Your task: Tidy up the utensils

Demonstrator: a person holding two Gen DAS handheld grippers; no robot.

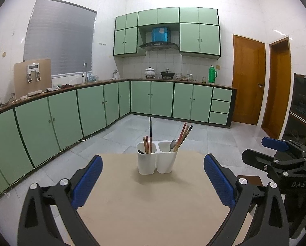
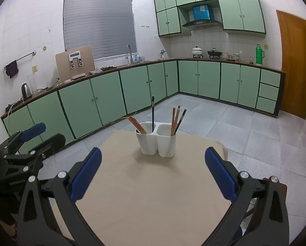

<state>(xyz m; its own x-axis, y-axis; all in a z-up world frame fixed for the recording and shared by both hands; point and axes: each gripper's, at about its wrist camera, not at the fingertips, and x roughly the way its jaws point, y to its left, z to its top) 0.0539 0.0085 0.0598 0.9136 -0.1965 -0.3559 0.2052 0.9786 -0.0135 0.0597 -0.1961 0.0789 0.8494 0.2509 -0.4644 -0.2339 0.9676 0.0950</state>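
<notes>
Two grippers: both held low over the near edge of the table, empty, nothing touching them
Left gripper [image 1: 153,176]: jaws spread wide, blue pads [image 1: 87,181] facing each other across bare tabletop
Right gripper [image 2: 153,173]: jaws likewise wide apart; it also shows at the right edge of the left wrist view
Holder [image 1: 157,157]: white, two joined cups, upright at the far middle of the table, well apart from both grippers
Left cup: reddish-brown chopsticks [image 1: 147,144] and one tall dark chopstick [image 1: 150,128] standing nearly upright
Right cup: metal spoon [image 1: 172,144], bowl end up, plus red and dark chopsticks [image 1: 183,135] leaning right
Table [image 1: 153,205]: plain beige top, bare apart from the holder
Room: kitchen with pale green cabinets [image 1: 91,106] along the left and far walls, grey tiled floor, wooden door [image 1: 248,80] far right, shuttered window [image 1: 59,47] left
</notes>
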